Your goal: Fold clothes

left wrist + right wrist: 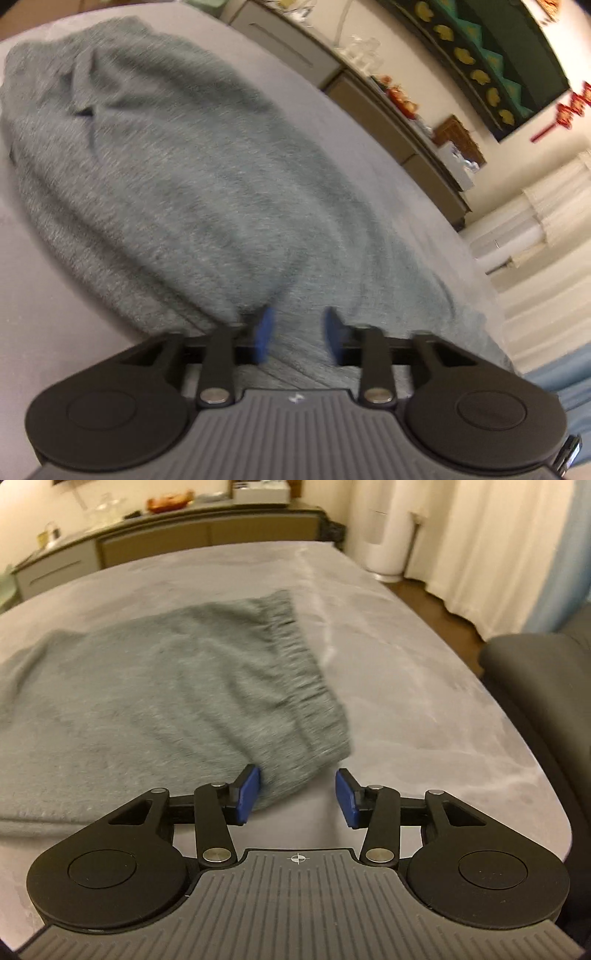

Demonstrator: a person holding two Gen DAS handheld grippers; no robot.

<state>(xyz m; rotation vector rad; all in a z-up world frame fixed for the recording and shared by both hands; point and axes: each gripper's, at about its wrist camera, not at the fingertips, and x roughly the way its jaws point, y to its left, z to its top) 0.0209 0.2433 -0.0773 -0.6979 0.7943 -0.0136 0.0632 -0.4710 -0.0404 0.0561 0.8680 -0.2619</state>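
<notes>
A grey-green knitted garment (177, 177) lies spread on the grey table (332, 122), blurred by motion in the left wrist view. My left gripper (298, 338) is open right over its near part, with the cloth passing between and under the blue pads (264, 334). In the right wrist view the same garment (147, 701) shows its ribbed waistband (303, 664) running toward me. My right gripper (297, 799) stands open at the waistband's near corner, and the cloth reaches between the blue pads (249, 788) without being pinched.
A long sideboard (177, 535) with glassware and a bowl of fruit runs behind the table. Cream curtains (480, 542) and a white cylinder unit (388, 531) stand at the right. A dark chair (539, 686) sits by the table's right edge. Bare tabletop (424, 701) lies right of the garment.
</notes>
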